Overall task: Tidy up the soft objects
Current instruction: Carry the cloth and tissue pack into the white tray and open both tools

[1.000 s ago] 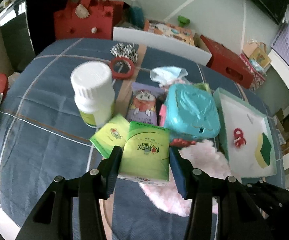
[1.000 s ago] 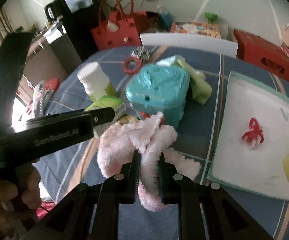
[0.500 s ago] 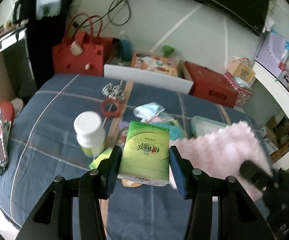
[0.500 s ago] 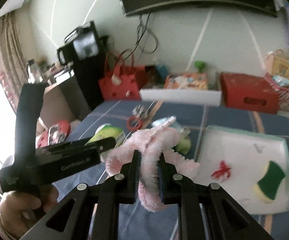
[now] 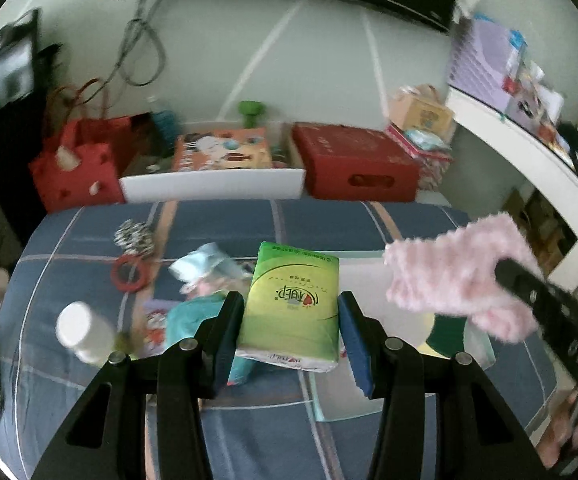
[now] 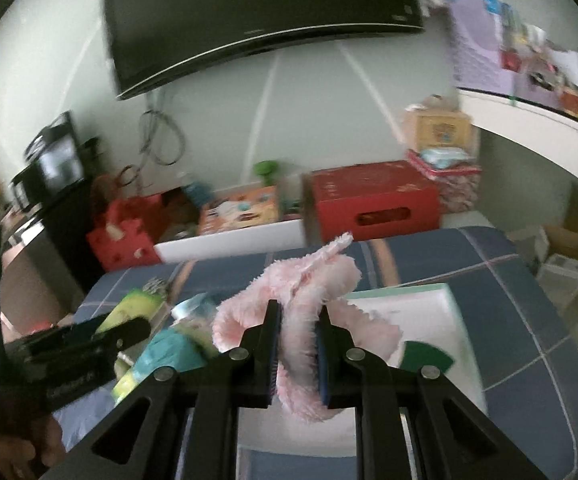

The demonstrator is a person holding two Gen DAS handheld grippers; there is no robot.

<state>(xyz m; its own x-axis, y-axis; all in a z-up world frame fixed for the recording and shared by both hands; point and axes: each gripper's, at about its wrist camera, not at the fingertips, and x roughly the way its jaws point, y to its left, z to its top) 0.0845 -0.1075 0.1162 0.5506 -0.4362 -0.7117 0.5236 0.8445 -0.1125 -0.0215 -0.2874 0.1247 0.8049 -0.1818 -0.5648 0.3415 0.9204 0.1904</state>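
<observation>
My left gripper (image 5: 291,328) is shut on a green tissue pack (image 5: 291,304) and holds it high above the blue plaid bed (image 5: 229,224). My right gripper (image 6: 297,344) is shut on a fluffy pink cloth (image 6: 309,292), also held up in the air; the cloth shows at the right of the left wrist view (image 5: 457,276). A white tray with a mint rim (image 6: 421,304) lies on the bed below the right gripper, with a green and yellow sponge (image 6: 425,354) in it. A teal pouch (image 5: 187,316) lies left of the tray.
A white bottle (image 5: 81,332), a red ring (image 5: 131,274), a zebra-print scrunchie (image 5: 135,236) and a light blue mask (image 5: 205,264) lie on the bed. A red bag (image 5: 77,172), a white bin (image 5: 213,184) and a red crate (image 5: 357,168) stand beyond it. A white shelf (image 5: 529,160) runs along the right.
Both grippers have risen well above the bed, each carrying its item. The left gripper has shifted right, over the teal pouch and the tray's edge.
</observation>
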